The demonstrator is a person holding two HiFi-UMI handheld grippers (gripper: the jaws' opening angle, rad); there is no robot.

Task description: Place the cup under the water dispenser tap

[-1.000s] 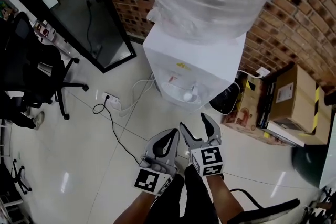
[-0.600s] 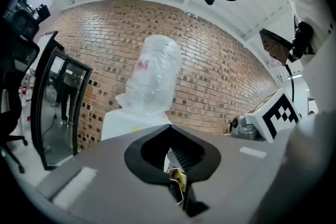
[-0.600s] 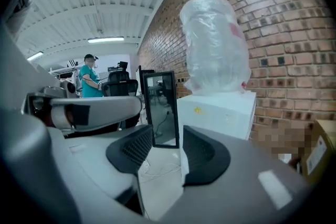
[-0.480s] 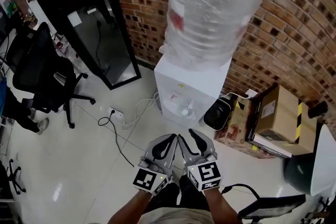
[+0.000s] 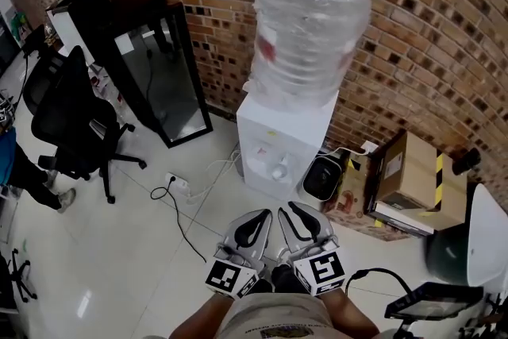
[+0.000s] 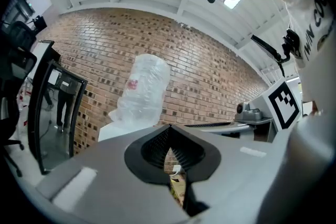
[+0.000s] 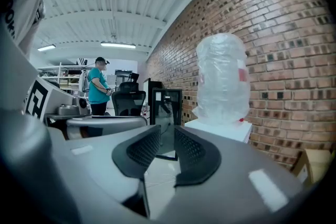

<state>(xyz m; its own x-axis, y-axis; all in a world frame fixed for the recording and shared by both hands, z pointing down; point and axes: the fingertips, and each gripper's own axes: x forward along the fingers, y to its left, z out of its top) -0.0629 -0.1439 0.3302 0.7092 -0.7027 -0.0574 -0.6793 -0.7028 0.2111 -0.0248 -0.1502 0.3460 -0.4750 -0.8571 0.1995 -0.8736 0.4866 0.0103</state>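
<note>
Left hand-held gripper (image 5: 262,213): jaws closed, empty. Right hand-held gripper (image 5: 287,209): jaws have just been closing, narrow gap remains, nothing between. Both side by side above floor (image 5: 143,250), apart from water dispenser (image 5: 282,135). Small white item in tap recess, probably cup (image 5: 279,169).

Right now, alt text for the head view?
White water dispenser topped by a plastic-wrapped bottle stands against a brick wall. In the foreground, the left gripper is shut and the right gripper, its jaws just closing, is narrowly open; both are empty.
</note>
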